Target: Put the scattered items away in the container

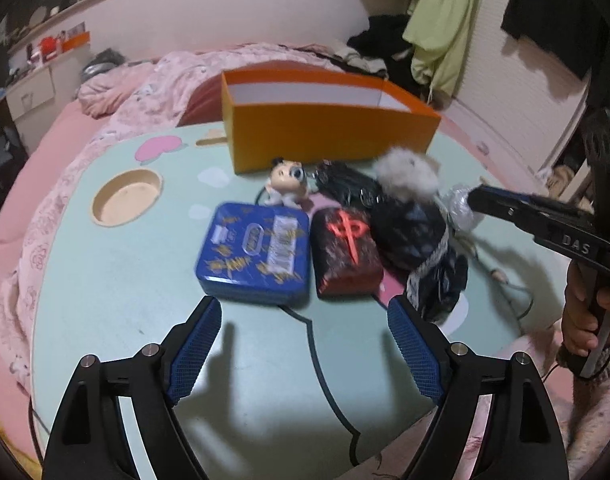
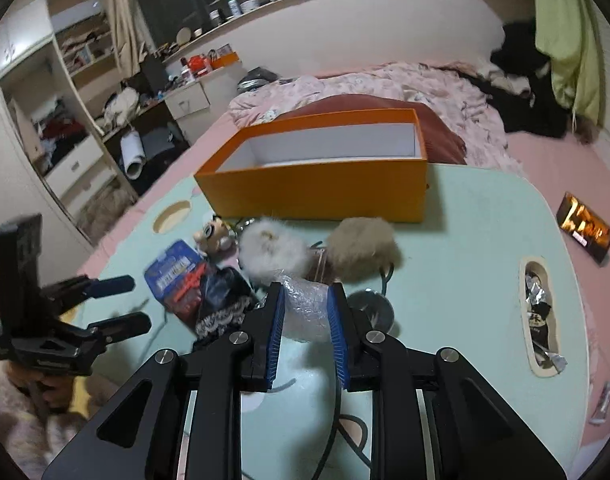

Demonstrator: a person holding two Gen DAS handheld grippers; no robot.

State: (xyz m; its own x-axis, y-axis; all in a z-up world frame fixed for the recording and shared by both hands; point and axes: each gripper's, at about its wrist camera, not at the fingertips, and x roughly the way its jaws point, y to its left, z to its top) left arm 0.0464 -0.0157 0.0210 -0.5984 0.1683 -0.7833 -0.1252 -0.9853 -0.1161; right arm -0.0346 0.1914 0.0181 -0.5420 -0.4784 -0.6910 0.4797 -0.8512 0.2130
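Observation:
An open orange box (image 1: 329,136) (image 2: 321,188) stands at the far side of the mint-green table (image 1: 125,280). In front of it lie a blue tin (image 1: 255,254) (image 2: 171,268), a dark red block with a red mark (image 1: 345,252), a small big-eyed doll (image 1: 289,184) (image 2: 217,236), a black lace cloth (image 1: 421,248) (image 2: 221,300), a white fluffy ball (image 1: 405,178) (image 2: 271,252) and a tan fluffy ball (image 2: 363,248). My left gripper (image 1: 305,320) is open and empty, just short of the tin. My right gripper (image 2: 305,304) is shut on a bubble-wrap bundle (image 2: 305,308) (image 1: 459,208).
The table sits on a pink bed with a rumpled quilt (image 2: 385,80). A round cup hole (image 1: 127,196) is at the table's left, and a slot with foil wrappers (image 2: 539,312) at its right. A phone (image 2: 585,228) lies on the bed. A black cable (image 1: 317,360) crosses the table.

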